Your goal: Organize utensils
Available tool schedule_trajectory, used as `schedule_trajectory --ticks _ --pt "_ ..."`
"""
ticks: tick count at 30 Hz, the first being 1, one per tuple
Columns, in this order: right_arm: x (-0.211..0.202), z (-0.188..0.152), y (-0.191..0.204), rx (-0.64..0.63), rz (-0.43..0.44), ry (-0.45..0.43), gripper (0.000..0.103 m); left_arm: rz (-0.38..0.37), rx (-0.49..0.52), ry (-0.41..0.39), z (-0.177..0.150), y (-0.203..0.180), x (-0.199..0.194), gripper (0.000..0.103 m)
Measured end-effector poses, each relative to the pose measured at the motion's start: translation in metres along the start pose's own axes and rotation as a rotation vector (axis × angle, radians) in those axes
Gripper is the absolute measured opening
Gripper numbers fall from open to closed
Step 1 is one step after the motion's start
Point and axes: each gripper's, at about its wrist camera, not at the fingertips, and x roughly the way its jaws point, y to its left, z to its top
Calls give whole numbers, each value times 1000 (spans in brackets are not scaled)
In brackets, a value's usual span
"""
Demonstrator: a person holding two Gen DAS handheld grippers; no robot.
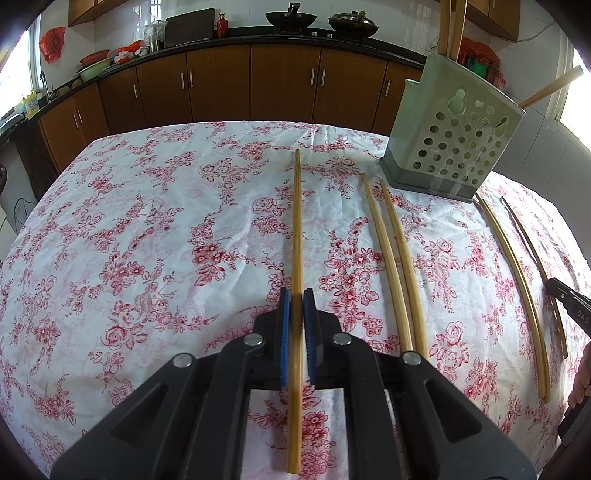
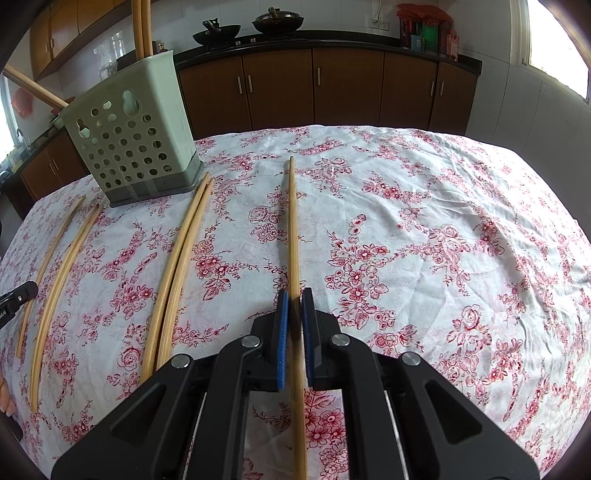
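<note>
Both jaws pinch one chopstick each, left gripper (image 1: pixel 296 295) and right gripper (image 2: pixel 294 295), beside holder (image 1: pixel 447 147)

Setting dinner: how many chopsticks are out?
9 chopsticks: one between the left gripper's fingers, one between the right gripper's fingers, two pairs on the cloth, three in the holder; others possibly hidden.

bright window daylight, blown-out corners, strong fisheye bending, edges perhaps blurred.

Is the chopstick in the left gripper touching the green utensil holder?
Apart. In the left wrist view, floral tablecloth shows plainly between the held chopstick at its far tip and the utensil holder at its base.
</note>
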Motion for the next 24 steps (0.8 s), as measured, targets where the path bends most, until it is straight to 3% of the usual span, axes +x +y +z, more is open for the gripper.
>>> schedule_trajectory --ticks 24 --pt "-1 0 -1 3 9 1 9 9 32 3 0 -4 -1 11"
